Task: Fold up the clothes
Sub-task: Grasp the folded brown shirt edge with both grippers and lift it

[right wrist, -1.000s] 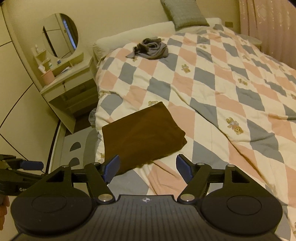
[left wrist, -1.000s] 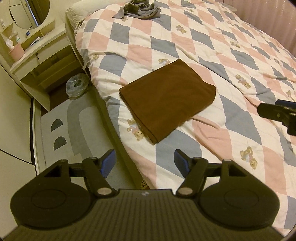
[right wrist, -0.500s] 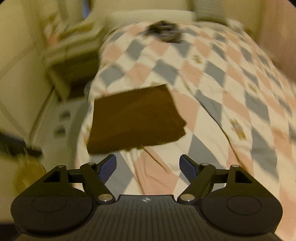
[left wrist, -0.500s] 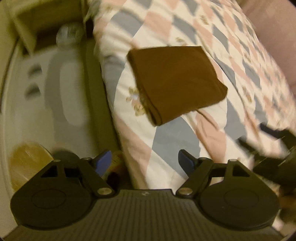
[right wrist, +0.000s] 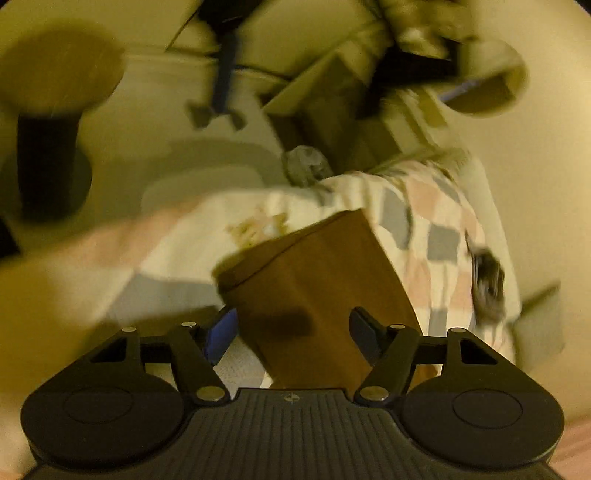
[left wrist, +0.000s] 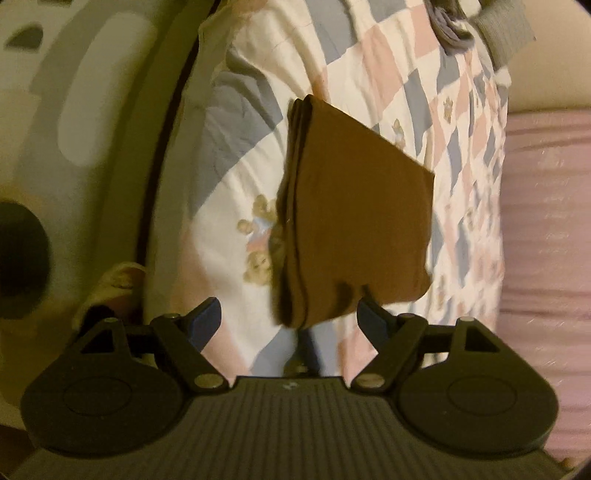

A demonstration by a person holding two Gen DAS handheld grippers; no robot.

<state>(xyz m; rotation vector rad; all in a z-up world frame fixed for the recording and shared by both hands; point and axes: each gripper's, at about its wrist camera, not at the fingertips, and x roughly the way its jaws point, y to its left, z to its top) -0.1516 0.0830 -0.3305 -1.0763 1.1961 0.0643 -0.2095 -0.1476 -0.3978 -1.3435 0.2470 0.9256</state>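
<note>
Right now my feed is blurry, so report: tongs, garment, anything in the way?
Left tongs open, just widened. Right tongs open, just narrowed, nothing gripped. Folded brown garment flat on checked quilt near bed edge. Path clear; grey clothes lie farther up.

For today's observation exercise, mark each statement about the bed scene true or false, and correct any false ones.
1. The brown garment lies folded on the checked quilt. True.
2. The left gripper is clamped shut on the brown garment. False: its jaws stand open and grip nothing.
3. A grey garment lies crumpled farther up the bed. True.
4. The right gripper is closed tight. False: its jaws stand apart with the garment's edge between them, unpinched.
</note>
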